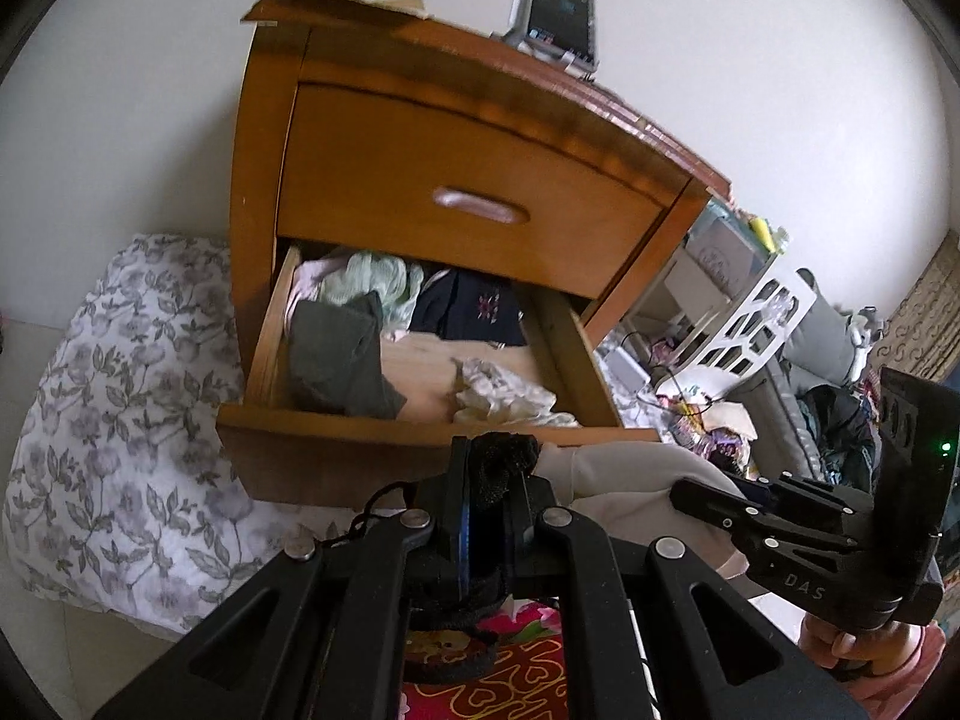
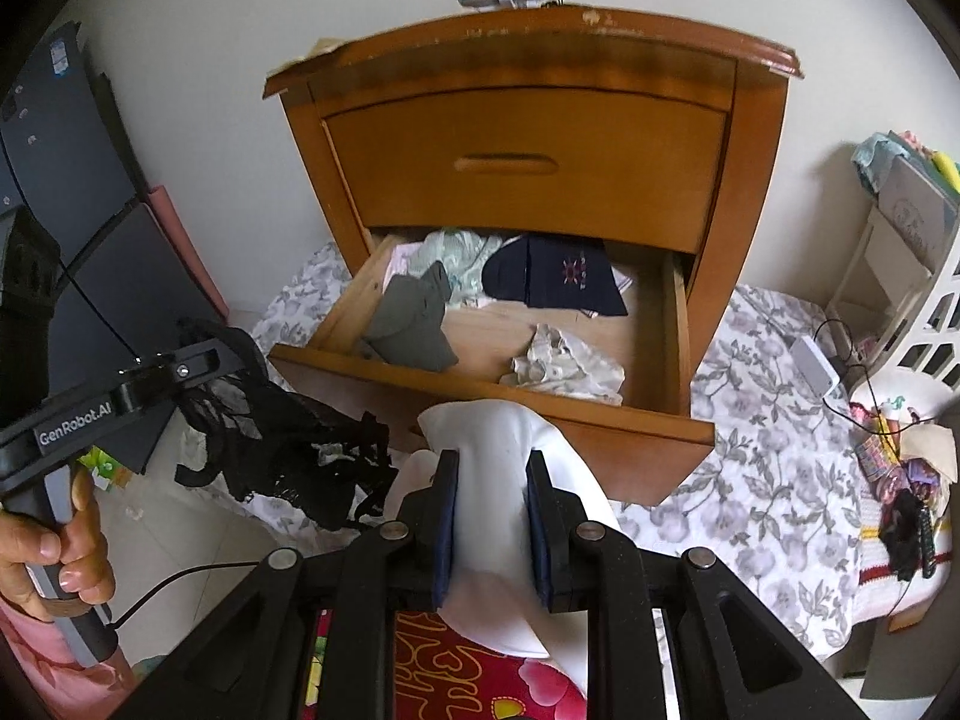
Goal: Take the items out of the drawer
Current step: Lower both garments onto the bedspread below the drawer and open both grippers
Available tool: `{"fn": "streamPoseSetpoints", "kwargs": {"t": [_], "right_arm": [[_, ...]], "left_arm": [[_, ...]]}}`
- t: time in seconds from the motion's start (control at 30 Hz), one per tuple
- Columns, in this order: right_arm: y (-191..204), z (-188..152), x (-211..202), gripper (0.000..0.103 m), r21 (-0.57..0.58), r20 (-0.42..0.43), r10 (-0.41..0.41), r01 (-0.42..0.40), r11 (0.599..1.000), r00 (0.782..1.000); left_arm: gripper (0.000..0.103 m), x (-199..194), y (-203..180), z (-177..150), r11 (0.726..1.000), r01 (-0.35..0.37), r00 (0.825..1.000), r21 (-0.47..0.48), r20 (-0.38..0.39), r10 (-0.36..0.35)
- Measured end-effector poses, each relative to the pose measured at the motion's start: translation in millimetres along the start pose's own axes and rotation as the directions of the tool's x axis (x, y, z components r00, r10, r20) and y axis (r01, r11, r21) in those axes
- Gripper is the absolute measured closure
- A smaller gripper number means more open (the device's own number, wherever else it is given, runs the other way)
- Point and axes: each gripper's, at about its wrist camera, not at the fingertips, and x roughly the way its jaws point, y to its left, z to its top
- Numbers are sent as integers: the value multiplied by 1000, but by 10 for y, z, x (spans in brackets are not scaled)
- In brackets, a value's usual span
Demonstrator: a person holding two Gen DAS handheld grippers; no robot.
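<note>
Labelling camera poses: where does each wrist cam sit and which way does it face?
Left wrist: on the left gripper, shut on a black lace garment, facing down at the open bottom drawer; the right gripper and its hand show.
Right wrist: on the right gripper, shut on a white cloth, same facing; the left gripper and its hand show.
Both share the nightstand, drawer and floral bedding.
</note>
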Motion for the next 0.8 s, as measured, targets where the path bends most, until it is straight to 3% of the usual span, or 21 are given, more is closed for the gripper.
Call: {"fn": "streamPoseSetpoints", "kwargs": {"t": [0.8], "right_arm": [[-105,-47,624,80,21,-142,-12,15,1000,990]], "left_arm": [[96,644,276,-108,998,-55,988,-43,-147,49]]}}
